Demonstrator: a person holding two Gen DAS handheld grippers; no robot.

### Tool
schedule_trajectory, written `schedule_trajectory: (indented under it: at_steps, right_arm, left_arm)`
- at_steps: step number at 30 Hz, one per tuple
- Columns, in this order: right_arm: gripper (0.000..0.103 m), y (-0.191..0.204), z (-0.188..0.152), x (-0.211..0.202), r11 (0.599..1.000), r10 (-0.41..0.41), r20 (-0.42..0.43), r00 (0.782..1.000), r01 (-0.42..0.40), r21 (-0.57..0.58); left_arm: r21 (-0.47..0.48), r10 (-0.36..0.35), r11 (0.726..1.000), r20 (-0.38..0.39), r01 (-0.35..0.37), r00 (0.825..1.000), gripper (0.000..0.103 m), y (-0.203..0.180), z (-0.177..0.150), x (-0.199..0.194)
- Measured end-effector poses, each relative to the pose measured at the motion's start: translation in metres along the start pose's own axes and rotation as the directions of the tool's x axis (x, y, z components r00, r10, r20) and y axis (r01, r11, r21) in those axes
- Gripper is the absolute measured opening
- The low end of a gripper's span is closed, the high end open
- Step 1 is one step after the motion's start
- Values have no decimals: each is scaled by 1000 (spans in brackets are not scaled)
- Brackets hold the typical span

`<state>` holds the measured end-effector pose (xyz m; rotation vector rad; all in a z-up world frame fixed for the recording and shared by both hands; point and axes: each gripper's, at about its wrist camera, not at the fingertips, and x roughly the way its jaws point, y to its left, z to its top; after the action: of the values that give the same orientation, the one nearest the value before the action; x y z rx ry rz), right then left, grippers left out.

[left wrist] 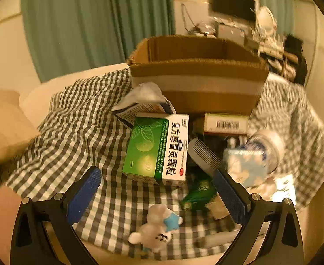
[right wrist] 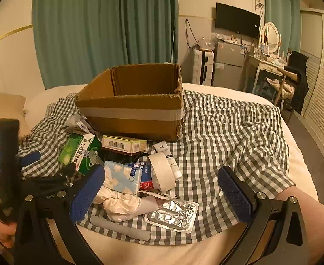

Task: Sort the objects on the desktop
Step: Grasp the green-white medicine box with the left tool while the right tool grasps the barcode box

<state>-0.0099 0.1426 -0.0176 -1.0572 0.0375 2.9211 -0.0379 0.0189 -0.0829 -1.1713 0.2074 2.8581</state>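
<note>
Both claws spread wide, nothing between the pads: left claw (left wrist: pixel 157 193) hangs over the green medicine box (left wrist: pixel 155 149), right claw (right wrist: pixel 162 187) over the blister pack (right wrist: pixel 172 215). Pile sits on the checked cloth (right wrist: pixel 228 128) on the bed, just in front of the open cardboard box (right wrist: pixel 131 101); box interior mostly hidden from here. Left wrist view is motion-blurred on the right, so the tissue pack (left wrist: pixel 245 165) and the comb (left wrist: pixel 202 154) are soft. Barcode box (right wrist: pixel 123 144) partly buried.
</note>
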Motion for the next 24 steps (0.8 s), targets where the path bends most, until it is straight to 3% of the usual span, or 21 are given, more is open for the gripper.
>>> schedule_trajectory:
  at_steps: [3,8,19,21,24]
  right_arm:
    - [103,1,-1,5,1000,-7,-14,1000,7,-8]
    - [103,7,-2,21,1000,6,-44,999,-7,-23]
    - [103,42,14,78,996,84,-122,989,-83,12]
    - [103,50,17,89,996,88,-132,987,-86,22]
    - [103,61,20,108,995,92,-153,984,-86,43]
  left_arm:
    - [43,43,998,-11,-43,999,103,-1,-4,14]
    - [12,58,998,-27,-57,998,103,11,-5,33]
    - [-78,-24,997,-56,20,998,103,26,-1,82]
    - [-140,-84,987,-49,76,995,78,33,0,84]
    - [-241,-98,967,-45,85,994,78,49,5,87]
